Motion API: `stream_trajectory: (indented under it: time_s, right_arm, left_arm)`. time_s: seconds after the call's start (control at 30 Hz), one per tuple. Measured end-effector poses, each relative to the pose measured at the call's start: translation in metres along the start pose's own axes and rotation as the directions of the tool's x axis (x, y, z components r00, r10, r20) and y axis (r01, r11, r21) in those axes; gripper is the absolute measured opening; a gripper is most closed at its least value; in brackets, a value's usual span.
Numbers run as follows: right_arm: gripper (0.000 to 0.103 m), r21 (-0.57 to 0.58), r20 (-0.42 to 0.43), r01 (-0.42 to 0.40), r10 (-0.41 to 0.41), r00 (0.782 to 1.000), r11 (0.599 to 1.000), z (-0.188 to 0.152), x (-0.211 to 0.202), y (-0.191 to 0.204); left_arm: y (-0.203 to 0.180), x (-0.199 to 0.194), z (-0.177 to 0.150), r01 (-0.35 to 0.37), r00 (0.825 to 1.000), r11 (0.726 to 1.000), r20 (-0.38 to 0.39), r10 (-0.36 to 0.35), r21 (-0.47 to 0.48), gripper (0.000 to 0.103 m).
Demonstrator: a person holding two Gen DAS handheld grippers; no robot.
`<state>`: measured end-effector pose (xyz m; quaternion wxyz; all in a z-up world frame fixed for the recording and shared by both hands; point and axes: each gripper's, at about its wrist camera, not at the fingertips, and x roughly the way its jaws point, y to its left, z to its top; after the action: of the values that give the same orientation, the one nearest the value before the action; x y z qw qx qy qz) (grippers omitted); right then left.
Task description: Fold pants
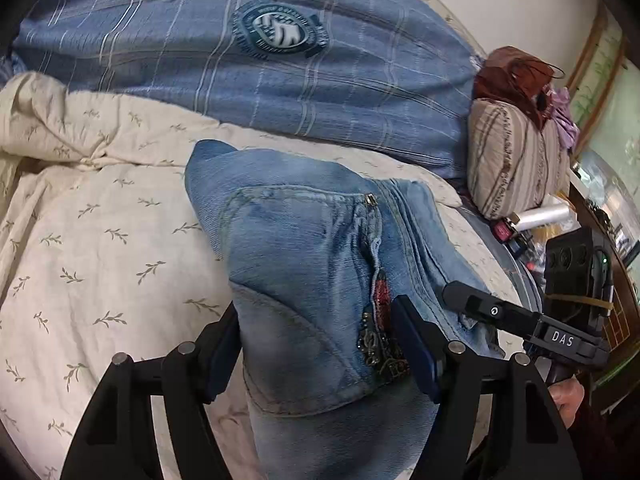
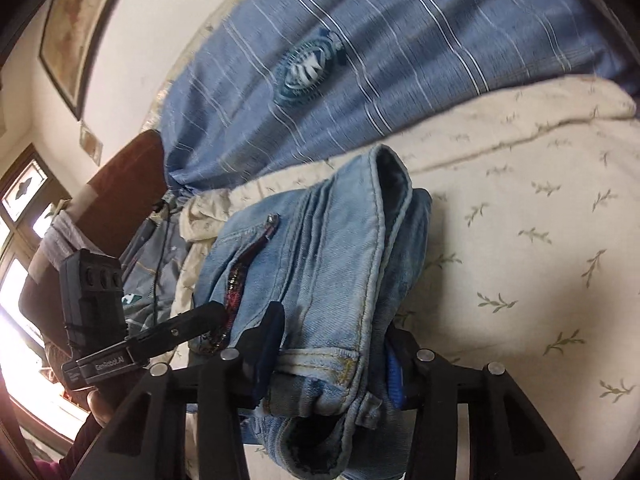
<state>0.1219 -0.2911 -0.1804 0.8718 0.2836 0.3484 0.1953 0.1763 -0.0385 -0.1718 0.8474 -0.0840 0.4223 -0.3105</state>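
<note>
Holding: jeans lifted above the bed, kept doubled for the fold | left gripper clamped on denim near the beaded pocket | right gripper clamped on the waistband edge, layers kept aligned

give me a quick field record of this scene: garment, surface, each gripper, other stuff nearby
garment: light blue jeans, bunched and partly folded, beaded trim by the zipper
surface: cream leaf-print bedsheet
left gripper: shut on the jeans, denim between its fingers
right gripper: shut on the jeans at the waistband end
behind: blue plaid quilt with a round emblem
side: striped pillow at the bed's edge
fold state: not yet flat or neat
</note>
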Motion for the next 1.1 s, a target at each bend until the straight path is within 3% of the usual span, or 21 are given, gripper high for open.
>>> stream_trajectory:
  time_s: [0.2,0.3,0.37,0.43,0.53,0.67,0.8,0.87,0.97,1.03,1.1]
  right_arm:
    - [0.047,0.008,0.034,-0.022,0.022,0.999,1.000,-0.005,-0.029,0.000]
    - [0.047,0.109,-0.045,-0.013,0.018,0.999,0.994,-0.008,-0.023,-0.021]
    - [0.047,0.160,-0.134,0.053,-0.031,0.991,0.986,-0.012,-0.010,-0.035]
    - [0.052,0.203,-0.173,0.070,-0.034,0.984,0.977,-0.013,-0.003,-0.045]
    - [0.057,0.233,-0.170,0.065,-0.026,0.985,0.970,-0.010,-0.005,-0.048]
    - [0.058,0.250,-0.151,0.055,-0.017,0.988,0.967,-0.008,-0.010,-0.050]
    - [0.058,0.253,-0.062,0.063,-0.048,0.997,0.965,-0.006,-0.030,-0.051]
    - [0.058,0.243,0.056,0.089,-0.105,0.993,0.966,-0.005,-0.052,-0.045]
    - [0.062,0.127,0.259,0.151,-0.180,0.949,0.980,-0.010,-0.092,-0.018]
    - [0.062,0.060,0.335,0.183,-0.193,0.922,0.981,-0.016,-0.107,-0.001]
    - [0.062,0.013,0.361,0.215,-0.205,0.910,0.977,-0.024,-0.113,0.016]
  left_arm:
    - [-0.022,-0.012,-0.009,0.053,0.999,0.997,0.008,-0.053,0.053,0.073]
    - [-0.022,0.007,-0.009,0.002,0.998,0.998,-0.066,0.002,0.060,0.073]
    - [-0.018,0.021,-0.010,-0.070,0.991,0.996,-0.110,0.077,0.064,0.075]
    - [-0.016,0.023,-0.010,-0.075,0.990,0.996,-0.117,0.080,0.051,0.077]
    - [-0.015,0.019,-0.010,-0.086,0.990,0.995,-0.108,0.091,0.048,0.078]
    - [-0.020,0.011,-0.013,-0.158,0.985,0.983,-0.058,0.164,0.097,0.082]
    - [-0.024,-0.008,-0.022,-0.207,0.978,0.975,0.010,0.207,0.087,0.082]
    - [-0.031,-0.024,-0.029,-0.245,0.969,0.967,0.058,0.241,0.070,0.082]
    - [-0.047,-0.051,-0.046,-0.302,0.945,0.952,0.141,0.294,0.045,0.089]
    - [-0.061,-0.065,-0.053,-0.350,0.923,0.935,0.191,0.335,0.053,0.092]
    - [-0.082,-0.082,-0.060,-0.416,0.889,0.903,0.253,0.381,0.102,0.096]
